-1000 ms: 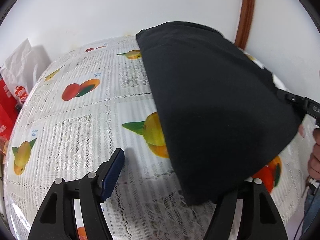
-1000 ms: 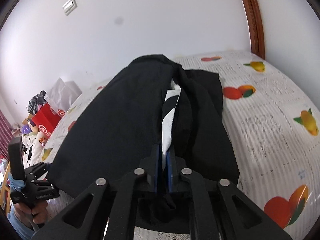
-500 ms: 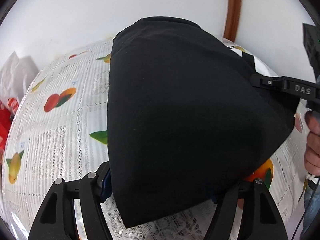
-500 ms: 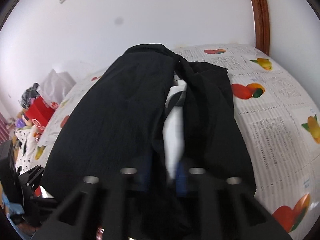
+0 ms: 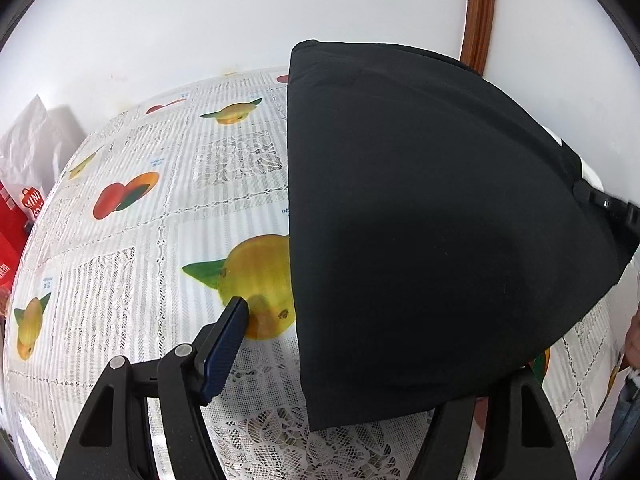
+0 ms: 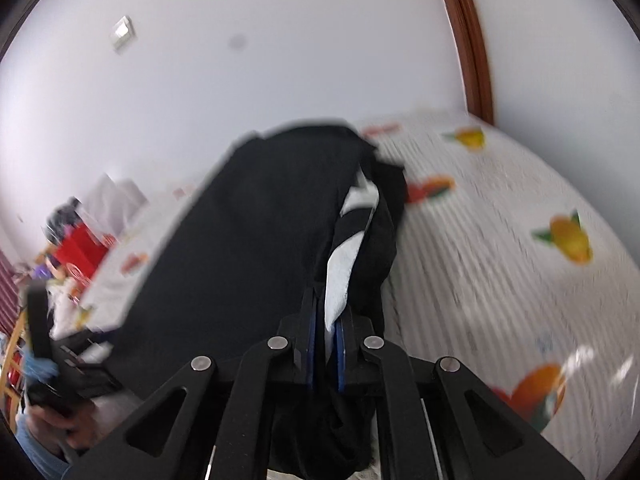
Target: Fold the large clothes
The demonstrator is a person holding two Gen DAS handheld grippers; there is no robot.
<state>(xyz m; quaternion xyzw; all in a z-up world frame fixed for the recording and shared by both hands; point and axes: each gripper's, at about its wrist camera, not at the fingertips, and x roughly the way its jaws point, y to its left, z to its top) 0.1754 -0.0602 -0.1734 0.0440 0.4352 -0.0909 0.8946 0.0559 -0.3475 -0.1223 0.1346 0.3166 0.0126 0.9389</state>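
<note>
Black garment [image 6: 256, 248] in right gripper [image 6: 325, 344]

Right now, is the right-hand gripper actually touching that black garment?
Touching. The right wrist view shows the right gripper shut on the black garment: black cloth and its white lining run straight between the blue pads, with no gap.
</note>
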